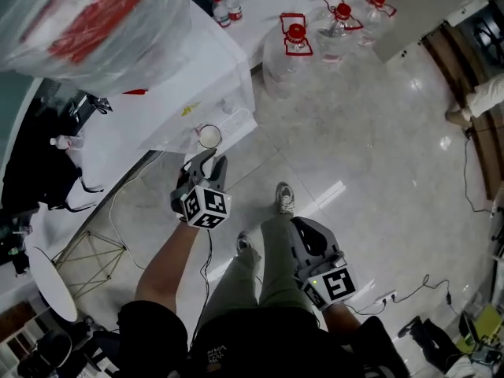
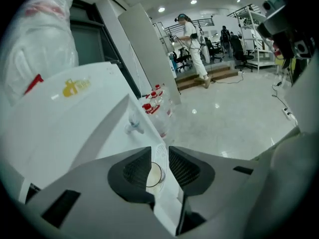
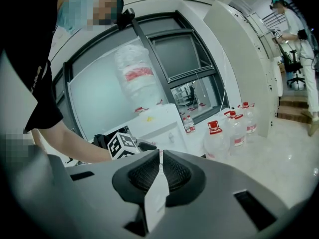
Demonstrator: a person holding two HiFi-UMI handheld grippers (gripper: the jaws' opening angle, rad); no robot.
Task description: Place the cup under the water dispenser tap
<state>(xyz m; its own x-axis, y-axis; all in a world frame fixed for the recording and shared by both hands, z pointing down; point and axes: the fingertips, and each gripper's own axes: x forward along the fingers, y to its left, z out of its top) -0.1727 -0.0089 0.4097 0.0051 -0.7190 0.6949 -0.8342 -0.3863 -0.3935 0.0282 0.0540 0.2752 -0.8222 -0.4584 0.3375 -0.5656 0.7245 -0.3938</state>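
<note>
A small clear cup [image 1: 209, 136] stands on the white water dispenser's [image 1: 181, 69] drip ledge, below its taps. My left gripper [image 1: 209, 161] hangs just short of the cup, open and empty. Along its own view, the left gripper [image 2: 159, 156] has a clear gap between the pads. The cup [image 2: 153, 174] shows through that gap, farther off, with a tap [image 2: 133, 127] above it. My right gripper [image 1: 304, 227] is low by the person's leg. In its own view the right gripper [image 3: 160, 162] is shut with nothing between the pads.
Several large water jugs with red caps [image 1: 295, 42] and two small bottles [image 1: 224, 6] stand on the floor past the dispenser. A plastic-wrapped bottle [image 1: 87, 14] tops the dispenser. Cables trail on the shiny floor [image 1: 370, 156]. A person in white [image 2: 194, 44] walks far off.
</note>
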